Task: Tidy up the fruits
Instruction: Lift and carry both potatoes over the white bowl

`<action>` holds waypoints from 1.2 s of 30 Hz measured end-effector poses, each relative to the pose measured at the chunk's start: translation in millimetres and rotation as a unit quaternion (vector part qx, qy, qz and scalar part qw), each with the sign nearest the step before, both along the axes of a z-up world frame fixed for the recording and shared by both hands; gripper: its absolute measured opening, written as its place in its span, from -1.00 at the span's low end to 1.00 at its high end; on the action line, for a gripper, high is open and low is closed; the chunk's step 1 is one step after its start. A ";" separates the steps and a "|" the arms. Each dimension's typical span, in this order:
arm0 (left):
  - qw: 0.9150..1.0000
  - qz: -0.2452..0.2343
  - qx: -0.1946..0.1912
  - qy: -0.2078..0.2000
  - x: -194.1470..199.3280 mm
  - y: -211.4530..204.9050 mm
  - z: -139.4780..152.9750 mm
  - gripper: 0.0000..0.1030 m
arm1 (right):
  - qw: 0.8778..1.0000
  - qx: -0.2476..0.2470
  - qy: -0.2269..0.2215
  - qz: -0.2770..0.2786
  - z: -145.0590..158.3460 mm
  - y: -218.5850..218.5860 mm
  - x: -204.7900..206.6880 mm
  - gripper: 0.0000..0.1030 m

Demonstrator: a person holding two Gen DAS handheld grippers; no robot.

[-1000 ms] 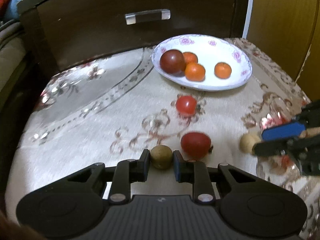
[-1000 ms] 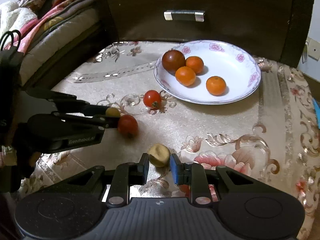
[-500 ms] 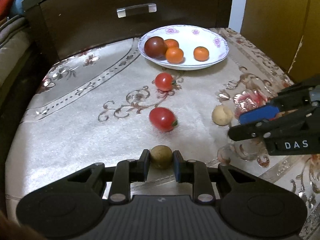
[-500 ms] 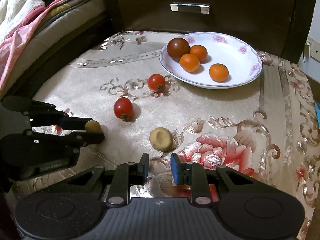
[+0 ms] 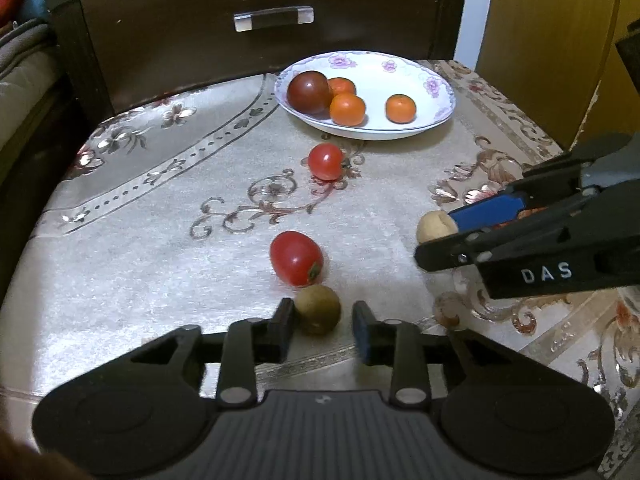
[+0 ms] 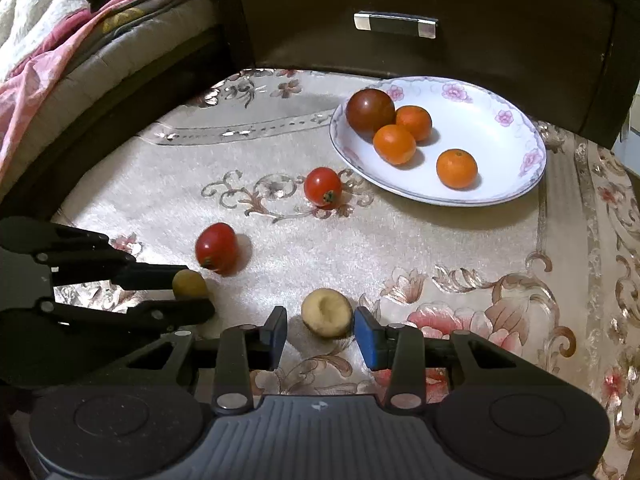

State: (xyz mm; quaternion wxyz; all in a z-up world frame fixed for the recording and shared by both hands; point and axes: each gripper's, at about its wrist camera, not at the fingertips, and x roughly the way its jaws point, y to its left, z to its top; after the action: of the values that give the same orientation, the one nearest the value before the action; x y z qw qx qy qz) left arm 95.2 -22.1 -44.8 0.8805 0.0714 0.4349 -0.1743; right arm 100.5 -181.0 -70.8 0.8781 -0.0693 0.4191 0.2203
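A white floral plate (image 5: 432, 92) (image 6: 504, 136) at the back holds a dark tomato (image 5: 309, 92) and three small oranges (image 5: 347, 109). Two red tomatoes (image 5: 296, 258) (image 5: 326, 161) lie on the cloth in front of it. My left gripper (image 5: 322, 322) is open, with a brown-green round fruit (image 5: 318, 309) (image 6: 189, 283) between its fingers, touching the left one. My right gripper (image 6: 320, 330) is open around a pale tan fruit (image 6: 326, 312) (image 5: 434, 226) lying on the cloth.
A dark wooden drawer front with a metal handle (image 5: 273, 19) stands behind the plate. Bedding (image 6: 60, 40) lies to the left. A wooden panel (image 5: 552, 40) rises at the right. The patterned cloth (image 5: 160, 220) covers the table.
The left gripper has opened off the brown-green fruit, which now rests between its fingers. The right gripper has opened wider and come up around the tan fruit.
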 end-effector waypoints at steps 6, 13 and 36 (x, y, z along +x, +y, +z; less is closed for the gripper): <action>1.000 0.002 0.000 -0.005 -0.6 -0.1 -0.7 -0.09 | 1.000 0.000 -0.006 -0.001 1.3 0.3 1.1 -0.37; 1.000 0.002 0.001 -0.002 0.5 -0.3 -0.5 -0.10 | 1.000 -0.004 -0.007 0.001 1.4 2.5 1.9 -0.38; 0.999 0.028 0.015 -0.026 -22.0 -10.0 41.6 -0.36 | 0.999 0.002 -0.025 -0.020 35.5 -14.4 -30.5 -0.58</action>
State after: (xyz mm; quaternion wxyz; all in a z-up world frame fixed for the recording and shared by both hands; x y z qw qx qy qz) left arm 73.2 -32.1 -3.2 0.8946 0.0770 0.4167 -0.1416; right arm 70.0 -195.4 -35.4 0.8925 -0.0651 0.3981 0.2019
